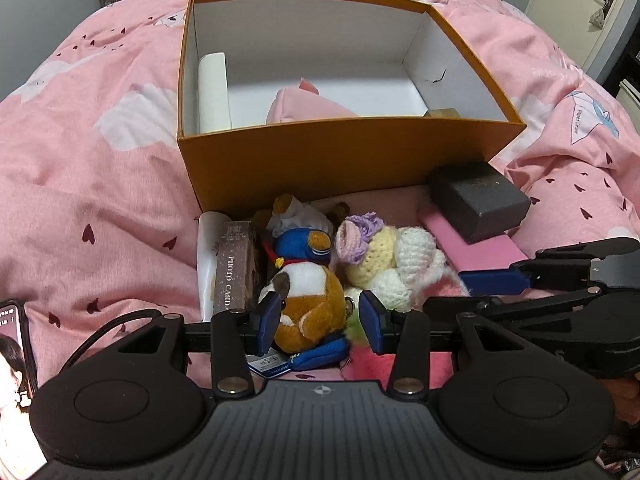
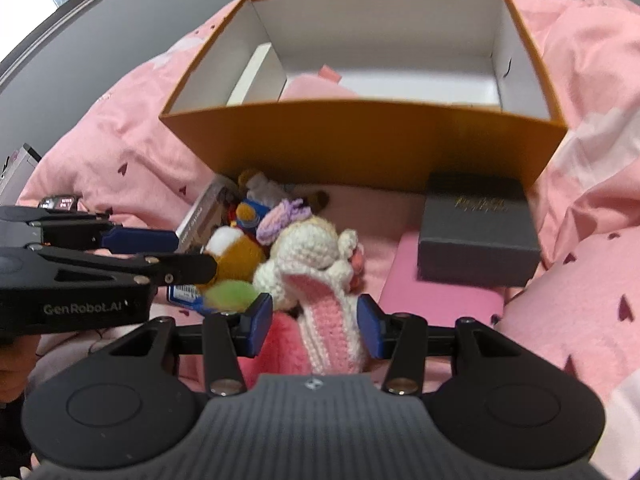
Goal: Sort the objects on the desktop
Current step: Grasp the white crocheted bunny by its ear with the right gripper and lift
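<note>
A pile of small toys lies in front of an open orange box (image 1: 340, 168). My left gripper (image 1: 320, 320) hangs low over a brown and white plush (image 1: 308, 300), its blue pads on either side of it; the right pad stands clear of the fur. A white crocheted bunny (image 2: 312, 256) lies beside the plush. Its pink-lined ear (image 2: 332, 332) runs between the pads of my right gripper (image 2: 314, 320), with a gap left on the left side. Both grippers are open. A blue plush (image 1: 308, 244) sits behind the brown one.
Everything rests on a pink bedcover (image 1: 100, 200). Inside the orange box are a pink pouch (image 1: 308, 108) and a white roll (image 1: 214, 92). A dark grey box (image 1: 480, 200) lies on a flat pink box (image 1: 488, 248) at the right. A photo card box (image 1: 234, 264) is left of the toys, a phone (image 1: 12, 380) at far left.
</note>
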`<state>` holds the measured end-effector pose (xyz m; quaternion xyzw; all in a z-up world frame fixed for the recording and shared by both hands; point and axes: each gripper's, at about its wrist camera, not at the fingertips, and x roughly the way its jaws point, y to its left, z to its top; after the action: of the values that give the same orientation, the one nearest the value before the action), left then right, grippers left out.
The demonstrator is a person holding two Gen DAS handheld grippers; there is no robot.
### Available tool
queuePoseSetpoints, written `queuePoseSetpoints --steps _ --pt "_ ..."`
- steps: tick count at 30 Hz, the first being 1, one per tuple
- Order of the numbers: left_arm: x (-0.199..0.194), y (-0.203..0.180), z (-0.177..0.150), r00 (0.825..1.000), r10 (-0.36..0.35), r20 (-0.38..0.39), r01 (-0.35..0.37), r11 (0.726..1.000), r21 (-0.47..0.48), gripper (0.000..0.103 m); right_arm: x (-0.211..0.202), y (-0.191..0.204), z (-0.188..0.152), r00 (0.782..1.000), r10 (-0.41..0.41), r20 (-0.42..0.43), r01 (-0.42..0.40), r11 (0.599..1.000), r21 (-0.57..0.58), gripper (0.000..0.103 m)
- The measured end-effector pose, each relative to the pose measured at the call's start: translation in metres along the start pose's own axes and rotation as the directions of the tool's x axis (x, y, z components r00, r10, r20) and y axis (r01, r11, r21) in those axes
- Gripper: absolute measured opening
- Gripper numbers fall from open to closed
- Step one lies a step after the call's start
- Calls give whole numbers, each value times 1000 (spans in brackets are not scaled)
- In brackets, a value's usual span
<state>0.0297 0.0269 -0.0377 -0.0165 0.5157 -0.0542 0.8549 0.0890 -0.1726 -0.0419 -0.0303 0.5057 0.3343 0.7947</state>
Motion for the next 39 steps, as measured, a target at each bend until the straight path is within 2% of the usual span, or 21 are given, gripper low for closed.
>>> queuePoseSetpoints --steps 1,4,7,9,19,32,36,39 --pt "0 0 0 1000 1 -1 -1 1000 0 50 1 -1 0 1000 -1 -4 1 1000 3 33" --pt "0 0 0 1000 1 0 -1 1000 0 50 -2 -3 0 1000 -9 6 9 1000 7 17" --pt "0 0 0 1000 2 4 -2 1000 0 50 -7 0 0 1000 -4 28 5 1000 -12 7" --pt "-1 1 0 1000 2 6 -2 1000 1 50 -10 2 0 999 -3 42 4 1000 -23 5" --pt "-3 4 1 1000 6 11 -6 1000 -3 50 -39 5 8 990 -12 138 20 998 -57 3" --pt "-8 8 2 1000 8 21 -8 1000 -7 50 -87 17 25 956 11 294 17 996 -90 3" --pt "-7 9 2 1000 5 19 -5 1000 -10 50 -81 9 28 954 -37 298 55 997 -52 3" --pt "-6 10 2 1000 2 18 -2 1000 -8 50 -69 -3 28 950 -120 288 130 991 -16 3"
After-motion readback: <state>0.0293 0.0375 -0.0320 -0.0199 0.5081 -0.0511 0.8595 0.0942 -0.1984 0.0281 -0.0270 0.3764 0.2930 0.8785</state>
